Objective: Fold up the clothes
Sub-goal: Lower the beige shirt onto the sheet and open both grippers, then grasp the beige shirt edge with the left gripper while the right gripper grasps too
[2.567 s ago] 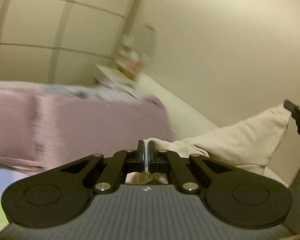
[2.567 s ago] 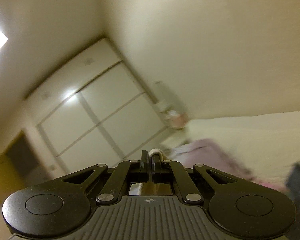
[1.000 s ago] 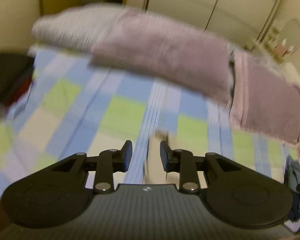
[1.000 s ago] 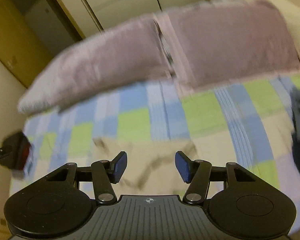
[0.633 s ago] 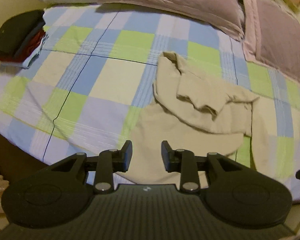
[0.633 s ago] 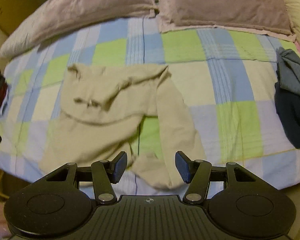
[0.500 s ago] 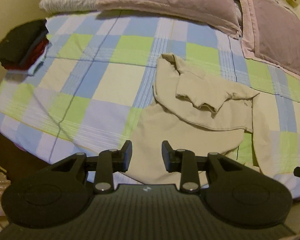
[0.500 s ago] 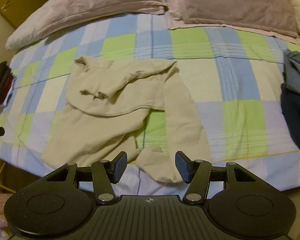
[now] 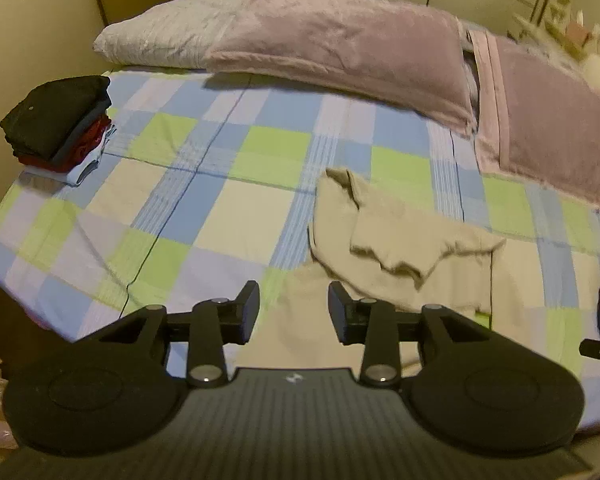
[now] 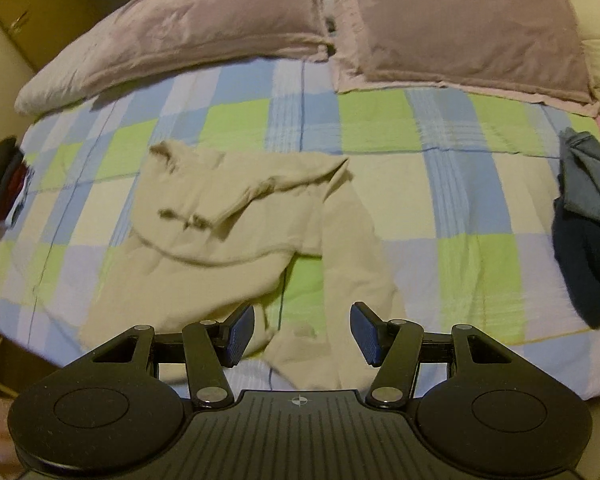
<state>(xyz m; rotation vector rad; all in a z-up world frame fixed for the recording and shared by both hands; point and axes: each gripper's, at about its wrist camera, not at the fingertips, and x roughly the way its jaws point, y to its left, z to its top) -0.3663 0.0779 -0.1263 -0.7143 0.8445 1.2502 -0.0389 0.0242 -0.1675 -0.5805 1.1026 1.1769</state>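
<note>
A beige long-sleeved top (image 10: 204, 236) lies crumpled on the checked bedspread (image 10: 480, 240), its upper part folded down over the body. One sleeve (image 10: 348, 264) trails toward the near bed edge, its cuff bunched there.

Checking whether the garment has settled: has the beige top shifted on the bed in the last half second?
No. The beige top lies crumpled on the same checks of the bedspread, its sleeve toward the near edge. Only the cameras moved. Both grippers hang open above it.

mauve pillows (image 10: 460, 20) (checked bedsheet (image 10: 476, 264) below)
</note>
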